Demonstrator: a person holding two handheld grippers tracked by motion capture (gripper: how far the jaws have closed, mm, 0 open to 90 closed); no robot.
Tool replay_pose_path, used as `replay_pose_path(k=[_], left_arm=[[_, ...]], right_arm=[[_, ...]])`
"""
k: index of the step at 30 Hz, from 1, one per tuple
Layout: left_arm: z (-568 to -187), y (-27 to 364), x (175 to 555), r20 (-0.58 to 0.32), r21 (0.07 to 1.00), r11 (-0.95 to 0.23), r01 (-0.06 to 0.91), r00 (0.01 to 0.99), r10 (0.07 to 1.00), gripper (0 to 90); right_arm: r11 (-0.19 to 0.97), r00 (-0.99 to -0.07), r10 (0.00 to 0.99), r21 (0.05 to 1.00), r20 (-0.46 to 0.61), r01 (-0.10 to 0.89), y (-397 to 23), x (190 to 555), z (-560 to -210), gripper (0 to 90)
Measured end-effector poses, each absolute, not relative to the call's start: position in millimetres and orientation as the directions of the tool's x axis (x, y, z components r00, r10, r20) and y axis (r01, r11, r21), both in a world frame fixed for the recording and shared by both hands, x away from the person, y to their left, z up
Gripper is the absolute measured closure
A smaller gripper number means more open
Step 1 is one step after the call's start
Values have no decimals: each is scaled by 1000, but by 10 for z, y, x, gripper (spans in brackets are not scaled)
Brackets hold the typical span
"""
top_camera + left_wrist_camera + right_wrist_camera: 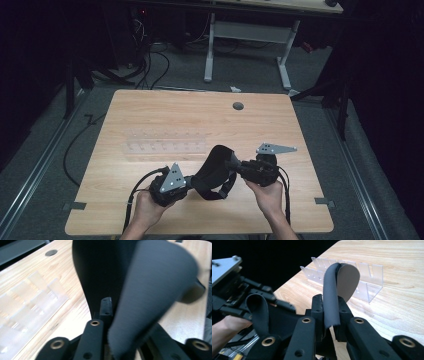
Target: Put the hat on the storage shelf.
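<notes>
Black fabric piece (150, 290) blurred, hiding left gripper's (110, 322) far finger; edges cropped

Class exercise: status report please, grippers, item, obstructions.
Left gripper and right gripper both shut on black padded fabric eye mask, held above wooden table. Clear plastic slotted rack beyond, apart.

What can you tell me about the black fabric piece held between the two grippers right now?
The black fabric piece looks like soft, matte padded cloth with a rounded end and narrow strap loops hanging under it. It is lifted off the wooden table and arches between the two hands, in front of the clear plastic rack. The left gripper is shut on one end; the right gripper pinches a folded edge that stands upright between its pads. Nothing else touches it.
</notes>
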State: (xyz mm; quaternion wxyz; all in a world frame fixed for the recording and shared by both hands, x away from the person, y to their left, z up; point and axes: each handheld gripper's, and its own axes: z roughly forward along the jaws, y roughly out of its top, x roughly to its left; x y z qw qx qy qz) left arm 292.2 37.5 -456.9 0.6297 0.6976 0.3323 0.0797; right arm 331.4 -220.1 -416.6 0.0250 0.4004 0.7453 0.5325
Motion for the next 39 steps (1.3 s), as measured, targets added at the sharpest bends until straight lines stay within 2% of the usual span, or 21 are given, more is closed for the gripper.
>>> replay_pose_path(k=[7,11,15,21,25,31,35,39], left_arm=[[-4529,308,2861,-315,925,-25,378,803,506,860],[-4495,277,2812,-309,926,-42,376,813,493,862],[-4471,320,2836,-336,918,-18,397,799,500,863],[-4431,448,2913,-393,903,55,427,765,509,863],[-4390,540,2967,-430,891,107,441,744,511,862],[-4331,678,3053,-460,880,162,447,713,529,861],[-4310,775,3113,-481,870,197,452,691,539,861],[-4293,862,3176,-500,860,231,454,667,552,861]], right_arm=[[97,-661,647,818,381,567,-2236,3359,-4175,742],[61,-651,646,822,400,566,-2270,3389,-4178,626],[30,-635,663,833,397,552,-2359,3366,-4169,512],[-4,-581,716,835,387,551,-2587,3318,-4286,462],[48,-510,809,833,291,551,-2690,3335,-4525,439],[122,-369,916,765,158,632,-2798,3438,-4978,458],[142,-293,953,749,73,648,-2836,3456,-5128,423],[160,-267,963,744,26,649,-2855,3475,-5201,406]])
